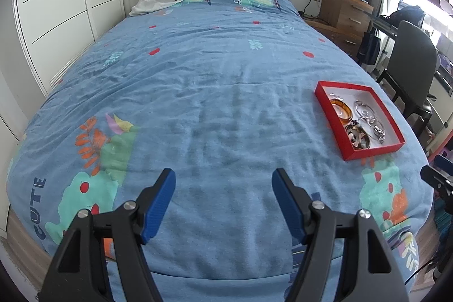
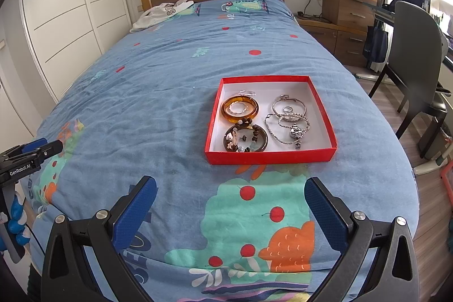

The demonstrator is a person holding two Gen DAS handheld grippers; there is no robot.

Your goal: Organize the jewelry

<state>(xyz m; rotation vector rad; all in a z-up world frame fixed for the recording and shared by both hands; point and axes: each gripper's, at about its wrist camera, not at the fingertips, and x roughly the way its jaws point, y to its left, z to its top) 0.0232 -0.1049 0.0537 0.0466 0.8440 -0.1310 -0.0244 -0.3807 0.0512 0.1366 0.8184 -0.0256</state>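
Bedroom, bed w/ blue cartoon-print duvet [image 2: 158, 109] as work surface. Red jewelry box [image 2: 271, 154] lies at 12 o'clock from the right gripper [image 2: 230, 203], near, long axis running away from it; from the left gripper [image 1: 223, 190] it's out at 2 o'clock, farther off. So right is nearer. Amber bangle [image 2: 240, 109], beaded bracelet [image 2: 245, 138], silver chains [image 2: 288, 123] all inside box. Both grippers released, nothing between the jaws.
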